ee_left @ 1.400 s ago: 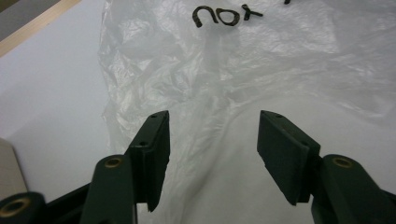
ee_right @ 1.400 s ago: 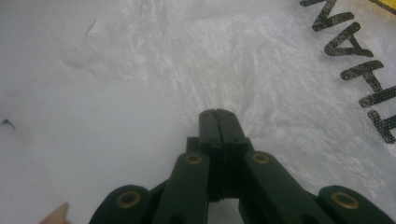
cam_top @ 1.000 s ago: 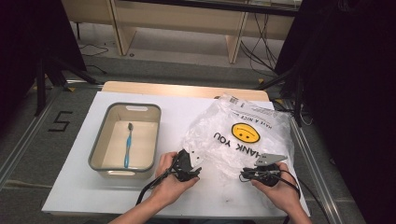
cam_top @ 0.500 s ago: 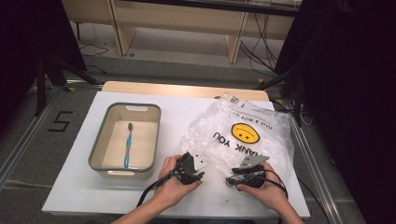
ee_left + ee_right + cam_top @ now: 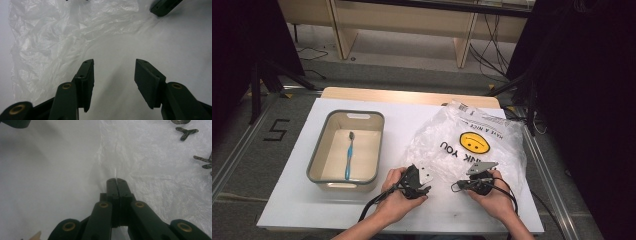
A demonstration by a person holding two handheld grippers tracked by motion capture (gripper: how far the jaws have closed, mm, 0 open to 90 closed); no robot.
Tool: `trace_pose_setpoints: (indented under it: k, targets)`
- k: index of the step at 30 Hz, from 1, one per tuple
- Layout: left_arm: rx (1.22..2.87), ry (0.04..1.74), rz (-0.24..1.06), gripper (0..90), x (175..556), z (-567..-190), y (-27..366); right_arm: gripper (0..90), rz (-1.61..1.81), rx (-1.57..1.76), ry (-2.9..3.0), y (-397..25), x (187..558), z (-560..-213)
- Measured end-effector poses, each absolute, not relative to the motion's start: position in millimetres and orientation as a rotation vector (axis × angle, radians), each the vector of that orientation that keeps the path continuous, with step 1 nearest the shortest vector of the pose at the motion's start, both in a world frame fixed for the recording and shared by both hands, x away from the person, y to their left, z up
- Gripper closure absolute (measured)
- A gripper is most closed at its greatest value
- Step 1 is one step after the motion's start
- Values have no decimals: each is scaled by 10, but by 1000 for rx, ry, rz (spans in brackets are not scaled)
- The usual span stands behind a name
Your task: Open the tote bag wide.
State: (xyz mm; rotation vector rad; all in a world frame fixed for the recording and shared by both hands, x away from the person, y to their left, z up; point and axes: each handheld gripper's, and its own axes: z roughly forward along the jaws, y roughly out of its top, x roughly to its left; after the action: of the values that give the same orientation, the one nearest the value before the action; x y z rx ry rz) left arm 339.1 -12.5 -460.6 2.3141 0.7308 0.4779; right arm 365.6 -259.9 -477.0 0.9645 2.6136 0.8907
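A crumpled clear plastic bag (image 5: 472, 145) with a yellow smiley and "THANK YOU" print lies on the right half of the white table (image 5: 287, 200). My right gripper (image 5: 458, 186) points left at the bag's near edge. In the right gripper view it (image 5: 116, 181) is shut, with a thin fold of the bag (image 5: 162, 170) pinched between its tips. My left gripper (image 5: 423, 184) rests by the bag's near left corner. It (image 5: 113, 71) stands open over bare table, with the bag (image 5: 50, 37) just ahead and to its left.
A grey-rimmed bin (image 5: 314, 165) stands on the left half of the table with a blue toothbrush (image 5: 348, 156) lying inside. A wooden strip runs along the table's far edge, and cables and dark stands lie on the floor beyond.
My right gripper has slid left along the bag's near edge, toward the left gripper. The left gripper has barely moved.
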Motion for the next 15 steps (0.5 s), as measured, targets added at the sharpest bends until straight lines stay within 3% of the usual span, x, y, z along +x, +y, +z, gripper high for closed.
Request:
trace_pose_setpoints:
  k: [15]
  targets:
    - [2326,748,486,533,3379,-4635,-17,900,1037,927,2670,-2117,3399,-4720]
